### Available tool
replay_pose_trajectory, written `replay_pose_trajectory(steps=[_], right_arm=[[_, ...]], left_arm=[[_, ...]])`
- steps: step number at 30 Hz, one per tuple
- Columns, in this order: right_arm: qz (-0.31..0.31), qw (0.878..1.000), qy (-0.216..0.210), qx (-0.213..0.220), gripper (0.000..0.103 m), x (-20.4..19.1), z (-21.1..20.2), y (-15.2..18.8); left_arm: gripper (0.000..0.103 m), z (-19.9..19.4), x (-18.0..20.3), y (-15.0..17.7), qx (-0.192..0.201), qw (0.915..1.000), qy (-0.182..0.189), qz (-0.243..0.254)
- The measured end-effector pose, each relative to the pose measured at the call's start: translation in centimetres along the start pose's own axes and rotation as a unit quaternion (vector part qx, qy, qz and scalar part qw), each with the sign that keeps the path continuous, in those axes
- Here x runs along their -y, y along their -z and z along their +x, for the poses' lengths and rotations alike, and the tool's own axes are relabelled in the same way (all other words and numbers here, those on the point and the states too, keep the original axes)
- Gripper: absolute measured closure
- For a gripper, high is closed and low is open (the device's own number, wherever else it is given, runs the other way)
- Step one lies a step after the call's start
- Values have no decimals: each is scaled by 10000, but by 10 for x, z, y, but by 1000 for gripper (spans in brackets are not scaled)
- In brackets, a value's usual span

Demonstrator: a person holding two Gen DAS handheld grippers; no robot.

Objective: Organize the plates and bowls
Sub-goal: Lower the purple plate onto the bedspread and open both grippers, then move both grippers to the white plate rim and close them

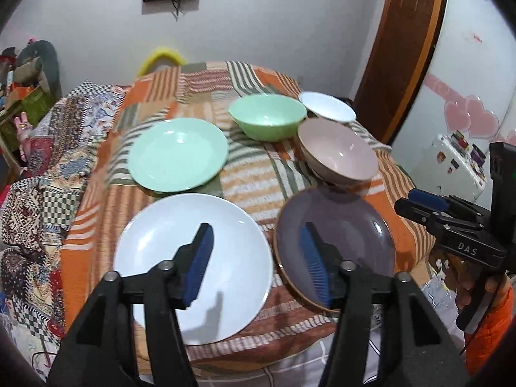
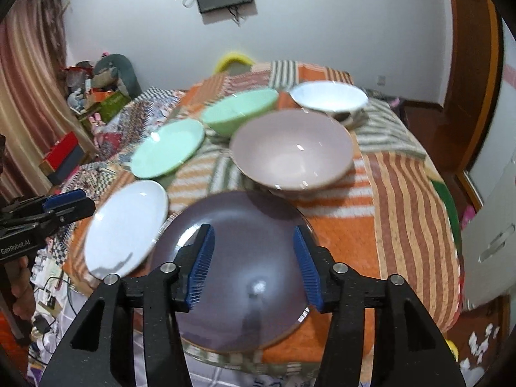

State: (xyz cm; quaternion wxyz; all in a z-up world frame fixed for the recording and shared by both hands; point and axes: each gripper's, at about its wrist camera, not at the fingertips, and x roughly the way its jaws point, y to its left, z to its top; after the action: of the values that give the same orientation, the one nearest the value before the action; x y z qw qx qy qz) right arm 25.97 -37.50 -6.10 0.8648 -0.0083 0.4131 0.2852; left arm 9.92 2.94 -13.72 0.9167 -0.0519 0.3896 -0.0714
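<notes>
While hanging above the striped cloth (image 1: pixel 258 174) on the table: left gripper (image 1: pixel 258 267) with jaws apart, nothing between them; right gripper (image 2: pixel 253 266) likewise apart and empty. Three plates, all bare: white plate (image 1: pixel 193 251) at 7 o'clock, purple plate (image 2: pixel 238 258) at 5 o'clock, green plate (image 1: pixel 177 154) at 10 o'clock. Three bowls, all empty: green bowl (image 1: pixel 267 116) at 12 o'clock, pink bowl (image 2: pixel 292 154) at 2 o'clock touching the purple plate's far rim, white bowl (image 2: pixel 329 96) beyond.
</notes>
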Motion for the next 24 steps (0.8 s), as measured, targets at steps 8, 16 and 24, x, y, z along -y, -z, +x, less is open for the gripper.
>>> replay_pose_trajectory(steps=[8, 16, 24], right_arm=[[-184, 9992, -345, 4, 43, -33, 18, -14], [-535, 9970, -538, -182, 39, -68, 46, -19], [-739, 9936, -658, -537, 39, -89, 83, -19]], left_arm=[[38, -4, -45, 5, 27, 9987, -243, -443], [38, 8, -91, 22, -183, 9958, -483, -761], [38, 25, -128, 44, -520, 9915, -615, -1019]])
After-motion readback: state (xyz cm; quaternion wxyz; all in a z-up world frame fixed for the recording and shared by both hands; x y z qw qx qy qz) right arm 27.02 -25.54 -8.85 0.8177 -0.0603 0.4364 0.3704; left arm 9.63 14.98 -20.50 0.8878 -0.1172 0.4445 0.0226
